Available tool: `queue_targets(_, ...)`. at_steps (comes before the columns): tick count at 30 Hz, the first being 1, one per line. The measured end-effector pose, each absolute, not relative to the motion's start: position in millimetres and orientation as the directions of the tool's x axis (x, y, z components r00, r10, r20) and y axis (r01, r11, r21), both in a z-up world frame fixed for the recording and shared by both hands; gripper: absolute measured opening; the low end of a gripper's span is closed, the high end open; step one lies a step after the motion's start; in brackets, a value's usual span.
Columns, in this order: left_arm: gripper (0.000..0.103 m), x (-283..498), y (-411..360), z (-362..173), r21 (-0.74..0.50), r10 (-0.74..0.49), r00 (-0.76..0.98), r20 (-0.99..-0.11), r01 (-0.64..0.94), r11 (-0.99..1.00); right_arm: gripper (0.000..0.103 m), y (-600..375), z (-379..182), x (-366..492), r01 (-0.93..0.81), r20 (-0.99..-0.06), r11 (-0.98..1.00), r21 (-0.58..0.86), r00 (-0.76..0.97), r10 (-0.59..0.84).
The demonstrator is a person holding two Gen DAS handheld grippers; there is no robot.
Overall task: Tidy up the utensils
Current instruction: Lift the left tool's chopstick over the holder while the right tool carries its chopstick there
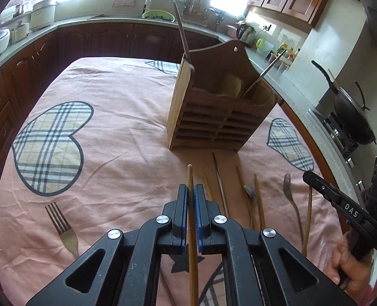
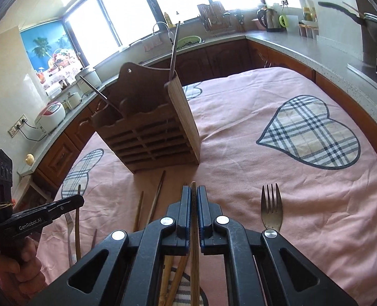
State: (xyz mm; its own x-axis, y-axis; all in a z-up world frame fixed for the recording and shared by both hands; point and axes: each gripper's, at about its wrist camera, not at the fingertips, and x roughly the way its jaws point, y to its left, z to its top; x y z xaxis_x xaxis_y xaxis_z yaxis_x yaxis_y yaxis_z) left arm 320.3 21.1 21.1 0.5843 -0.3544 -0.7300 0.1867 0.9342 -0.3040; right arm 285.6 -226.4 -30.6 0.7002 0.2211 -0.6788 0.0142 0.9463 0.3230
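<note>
Pink heart-patterned tablecloth (image 1: 127,132) covers the table. The slatted wooden holder (image 1: 214,125) stands upright around the middle, nearer the far edge, with a dark stick (image 1: 182,30) and a metal handle (image 1: 267,70) leaning out of it. The left gripper (image 1: 191,199) has its fingers pinched tight on a wooden chopstick (image 1: 192,242). The right gripper (image 2: 193,204) is also clamped narrow, on a second chopstick (image 2: 194,255). A fork (image 2: 271,204) lies flat near the table's near edge. Loose chopsticks (image 1: 220,178) and a spoon (image 1: 251,193) are scattered between the holder and that edge.
</note>
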Motion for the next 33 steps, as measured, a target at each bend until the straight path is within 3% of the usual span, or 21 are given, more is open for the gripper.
queue_targets(12, 0.004, 244.0, 48.8, 79.8, -0.327, -0.393, 0.664, -0.636, 0.229, 0.917, 0.004, -226.5, 16.9, 249.5, -0.034, -0.592, 0.943, 0.330, 0.771, 0.235)
queue_targets(33, 0.004, 202.7, 68.6, 106.3, -0.321, -0.397, 0.718, -0.571, 0.250, 0.914, 0.004, -219.2, 54.0, 219.4, -0.077, -0.513, 0.949, 0.305, 0.826, 0.232)
